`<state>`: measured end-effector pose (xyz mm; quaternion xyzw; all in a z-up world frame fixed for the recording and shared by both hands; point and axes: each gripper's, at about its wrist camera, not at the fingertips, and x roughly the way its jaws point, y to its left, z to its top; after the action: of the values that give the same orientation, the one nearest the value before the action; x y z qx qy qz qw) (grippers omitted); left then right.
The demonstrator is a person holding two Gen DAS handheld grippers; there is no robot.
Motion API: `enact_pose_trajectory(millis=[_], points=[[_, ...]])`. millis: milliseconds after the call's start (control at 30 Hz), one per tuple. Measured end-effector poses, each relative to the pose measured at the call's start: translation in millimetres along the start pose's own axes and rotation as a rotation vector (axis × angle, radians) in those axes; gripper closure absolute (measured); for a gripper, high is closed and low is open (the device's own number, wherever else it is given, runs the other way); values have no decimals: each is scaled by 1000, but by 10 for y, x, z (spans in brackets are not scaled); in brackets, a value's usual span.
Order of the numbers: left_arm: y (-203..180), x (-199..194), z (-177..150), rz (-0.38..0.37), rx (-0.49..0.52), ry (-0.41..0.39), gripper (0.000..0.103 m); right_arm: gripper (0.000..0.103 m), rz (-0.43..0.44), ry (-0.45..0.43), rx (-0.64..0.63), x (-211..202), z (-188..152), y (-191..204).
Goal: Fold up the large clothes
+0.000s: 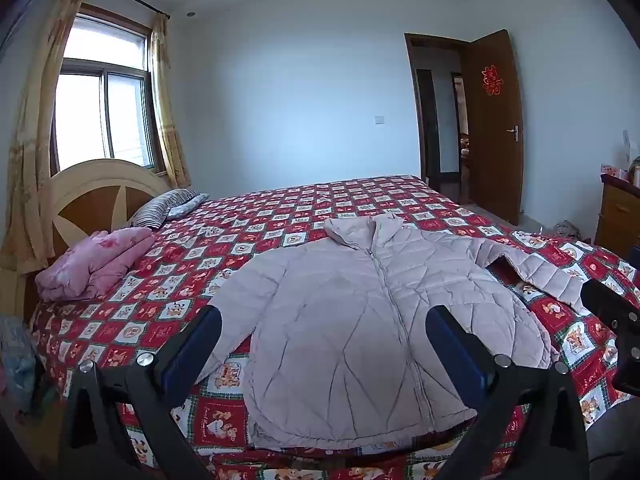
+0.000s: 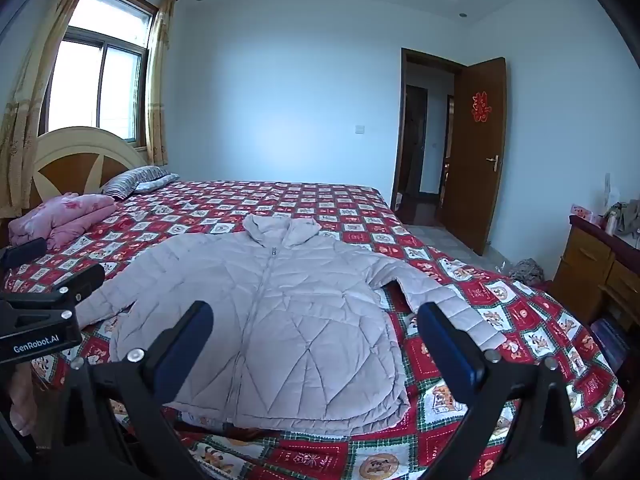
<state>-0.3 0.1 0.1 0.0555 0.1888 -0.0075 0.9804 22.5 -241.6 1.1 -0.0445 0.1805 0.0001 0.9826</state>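
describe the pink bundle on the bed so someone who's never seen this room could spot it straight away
Start at the bed with the red checked cartoon cover and look to its head end, by the wooden headboard under the window. The folded pink bedding lies there near the striped pillow. It is the only pink, bunched item; the pale quilted jacket lies spread flat.

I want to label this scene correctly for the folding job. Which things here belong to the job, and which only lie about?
Belongs to the job:
- quilted jacket, spread flat and zipped
- left gripper, open
- right gripper, open
- bed, the work surface

Just lying about:
- pink bedding
- striped pillow
- wooden cabinet
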Motion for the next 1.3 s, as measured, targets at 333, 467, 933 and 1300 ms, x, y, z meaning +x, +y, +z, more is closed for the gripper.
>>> enact_pose_trajectory(millis=[333,467,933,1300], points=[[20,40,26,30,-3,3,1,0,10,27,14,32,-19,-13],[71,15,47,38,-19,-12,1,0,16,35,22,35,-19,-18],[137,8,46,54,-37,-28,1,0,24,45,21,81,-93,-6],[175,0,73,66,-49,-37,1,0,36,52,22,91,-76,8]])
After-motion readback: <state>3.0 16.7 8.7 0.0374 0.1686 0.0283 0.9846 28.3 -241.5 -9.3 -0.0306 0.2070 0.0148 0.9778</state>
